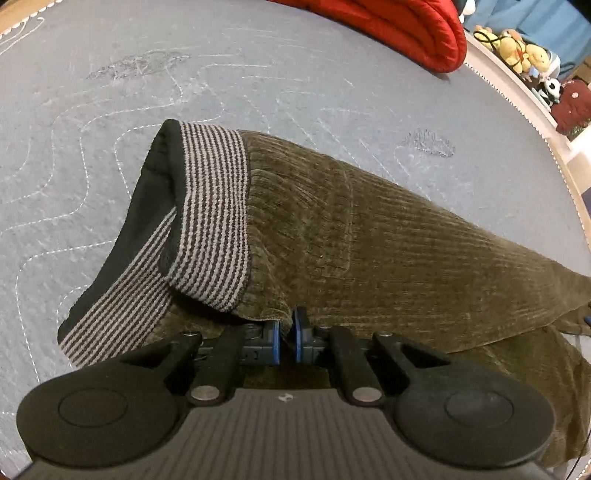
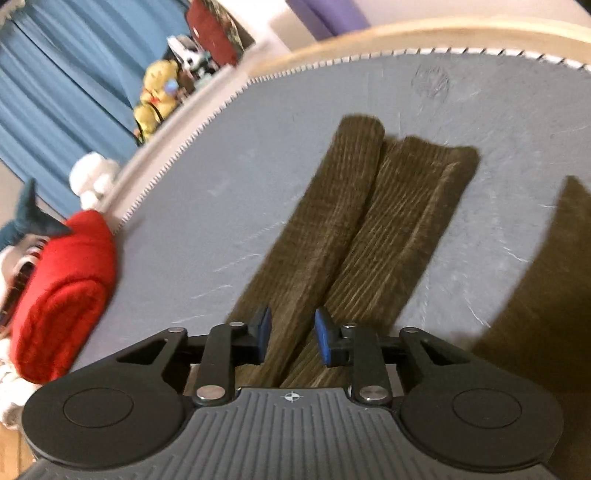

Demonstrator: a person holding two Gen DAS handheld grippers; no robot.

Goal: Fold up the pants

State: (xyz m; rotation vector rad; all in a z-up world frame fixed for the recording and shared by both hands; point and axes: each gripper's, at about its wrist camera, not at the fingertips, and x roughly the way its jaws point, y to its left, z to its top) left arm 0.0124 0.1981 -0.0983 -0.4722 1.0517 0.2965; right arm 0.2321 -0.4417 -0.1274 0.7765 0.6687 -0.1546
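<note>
Olive-brown corduroy pants (image 1: pixel 369 236) with a grey-and-black striped waistband (image 1: pixel 214 206) lie on a grey quilted mat (image 1: pixel 110 147). My left gripper (image 1: pixel 287 334) is shut on a lifted edge of the pants just below the waistband, and the fabric hangs from it in a raised fold. In the right wrist view the two pant legs (image 2: pixel 351 236) stretch away side by side to their hems. My right gripper (image 2: pixel 291 334) is open and hovers over the legs with nothing between its blue pads. Another part of the pants (image 2: pixel 546 314) shows at the right.
A folded red padded blanket (image 1: pixel 406 26) lies at the mat's far edge and also shows in the right wrist view (image 2: pixel 62 302). Plush toys (image 1: pixel 517 48) sit beyond the mat's rim. Blue curtains (image 2: pixel 74 74) hang behind. The mat's stitched edge (image 2: pixel 221 107) curves around.
</note>
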